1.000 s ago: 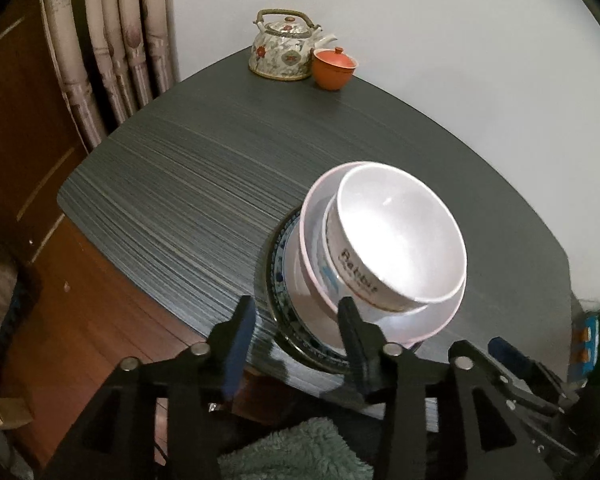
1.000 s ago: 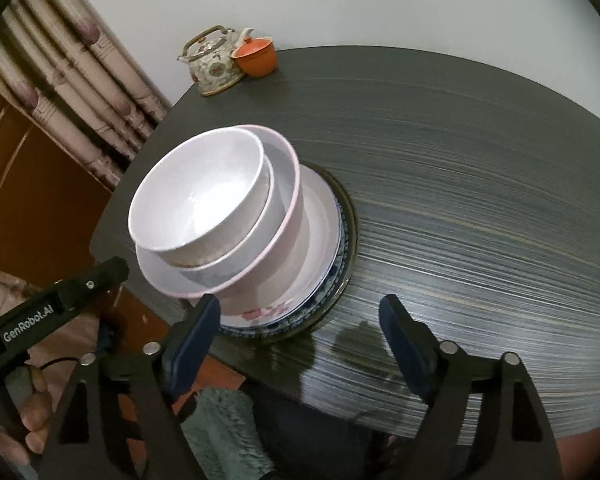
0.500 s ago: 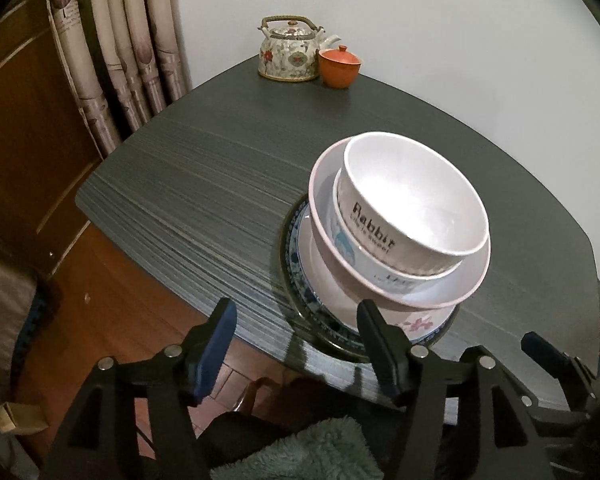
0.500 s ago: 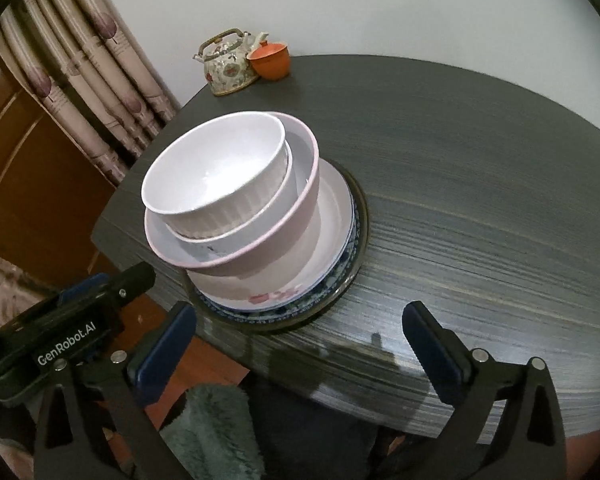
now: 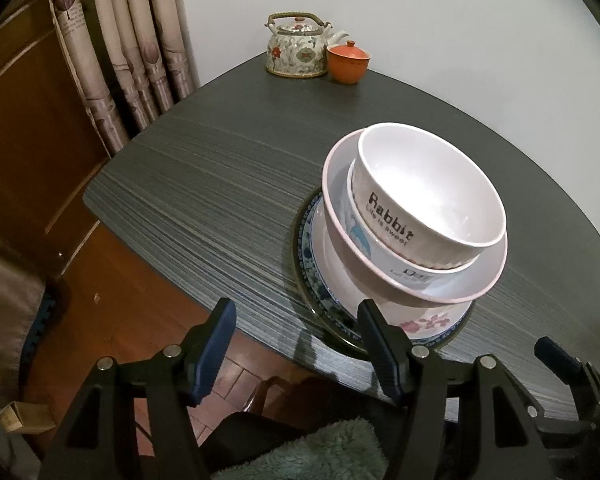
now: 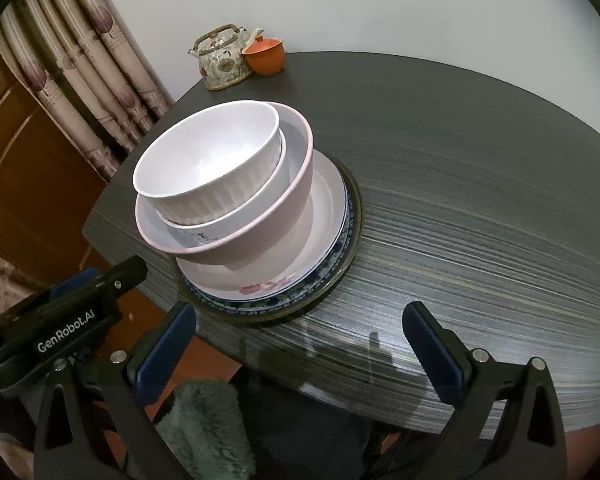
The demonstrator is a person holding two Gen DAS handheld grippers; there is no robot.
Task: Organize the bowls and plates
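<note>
Near the front edge of the dark tabletop (image 5: 228, 184) stands one stack: a blue-patterned plate (image 5: 314, 280) at the bottom, a white plate with pink flowers (image 5: 420, 322) on it, then a wide pink-rimmed bowl (image 5: 452, 286), a white bowl with a blue print (image 5: 364, 236) nested inside, and the "Rabbit" bowl (image 5: 432, 196) on top. The nested bowls sit off-centre on the plates, leaning toward the left edge in the right wrist view, so the pile looks a little tilted

The left gripper (image 5: 296, 326) hangs off the front edge with its jaws apart and nothing between them; its right finger sits just in front of the plate rim. The right gripper (image 6: 300, 326) is also spread wide and empty, just short of the stack

A teapot (image 5: 298, 50) and an orange lidded cup (image 5: 348, 62) stand at the far corner, well apart from the work

Judging by this, the stacking seems finished or nearly so. Any next move would be squaring the bowls over the plates, nudging gently so the top bowl does not slide
</note>
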